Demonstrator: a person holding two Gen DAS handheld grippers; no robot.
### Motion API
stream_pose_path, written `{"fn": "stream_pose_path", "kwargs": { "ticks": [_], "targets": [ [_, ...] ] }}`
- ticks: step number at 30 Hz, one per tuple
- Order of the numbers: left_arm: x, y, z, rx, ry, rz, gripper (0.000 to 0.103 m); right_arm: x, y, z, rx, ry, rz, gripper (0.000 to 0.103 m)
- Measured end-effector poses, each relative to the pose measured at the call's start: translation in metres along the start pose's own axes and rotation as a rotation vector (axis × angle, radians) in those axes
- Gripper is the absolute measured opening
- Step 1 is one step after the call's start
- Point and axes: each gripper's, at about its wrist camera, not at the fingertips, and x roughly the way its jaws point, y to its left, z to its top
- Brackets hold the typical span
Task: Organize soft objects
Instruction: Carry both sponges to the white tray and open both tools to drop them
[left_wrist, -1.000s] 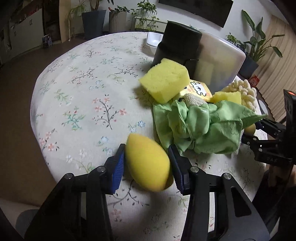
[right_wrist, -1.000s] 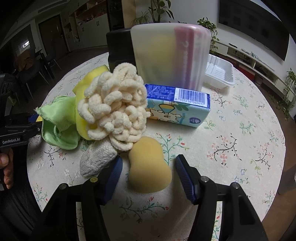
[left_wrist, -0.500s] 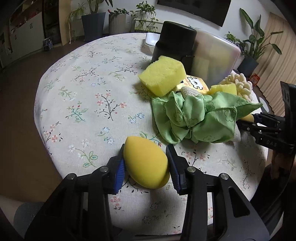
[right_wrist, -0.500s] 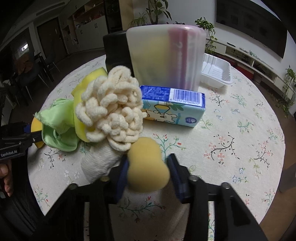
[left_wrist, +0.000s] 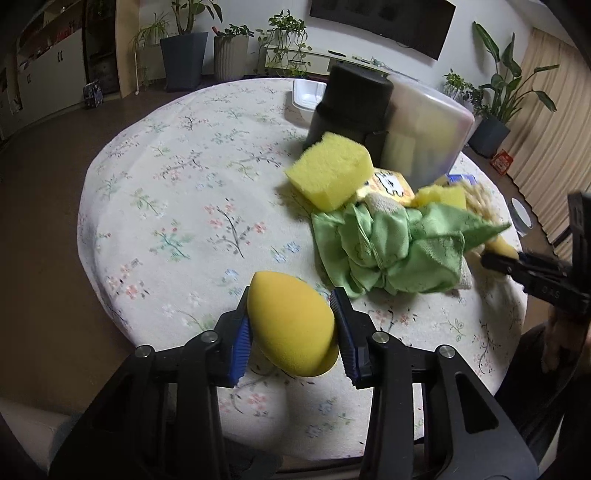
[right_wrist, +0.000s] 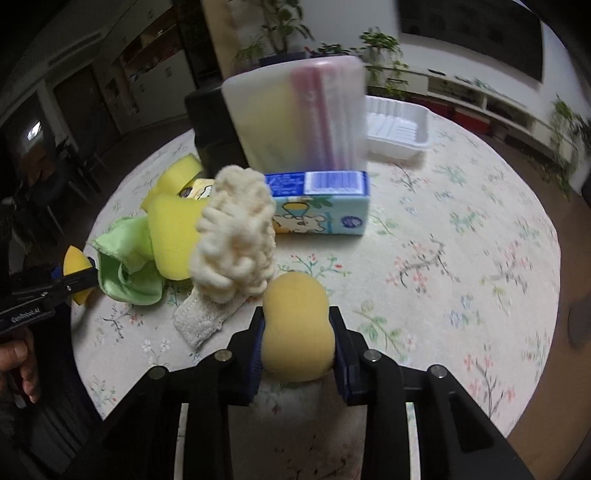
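My left gripper (left_wrist: 291, 325) is shut on a yellow egg-shaped sponge (left_wrist: 290, 328) and holds it above the table's near edge. My right gripper (right_wrist: 297, 332) is shut on a tan gourd-shaped sponge (right_wrist: 295, 328), lifted off the cloth. A pile of soft things lies mid-table: a green cloth (left_wrist: 391, 251), a yellow block sponge (left_wrist: 330, 170), a cream chenille mitt (right_wrist: 236, 236), a second yellow sponge (right_wrist: 173, 236) and a knitted cloth (right_wrist: 201, 321). The left gripper with its sponge also shows in the right wrist view (right_wrist: 75, 275).
A translucent lidded bin (right_wrist: 295, 114) and a black canister (left_wrist: 351, 107) stand at the back of the round floral table (left_wrist: 177, 192). A blue tissue pack (right_wrist: 321, 203) lies before the bin. A white tray (right_wrist: 397, 129) sits behind.
Both grippers closed on their sponges and lifted them, pulling back from the pile. The right jaws were open a second ago.
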Motion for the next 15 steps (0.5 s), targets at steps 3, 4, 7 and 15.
{"fn": "stream_pose_path", "kwargs": {
  "ticks": [3,4,7,15],
  "targets": [
    [0.001,0.006,0.010,0.007,0.001,-0.005,0.037,-0.009,-0.005,-0.008,0.077,-0.005,-0.011,0.034],
    [0.001,0.009,0.013,0.006,-0.003,-0.006,0.037,-0.012,-0.007,-0.010,0.098,0.000,-0.018,0.034],
    [0.001,0.016,0.022,0.012,-0.004,-0.005,0.037,-0.017,-0.012,-0.011,0.133,0.017,-0.052,0.034],
    [0.011,0.022,0.039,0.031,0.022,-0.079,0.037,-0.036,-0.037,-0.013,0.164,0.043,-0.100,0.034]
  ]
}}
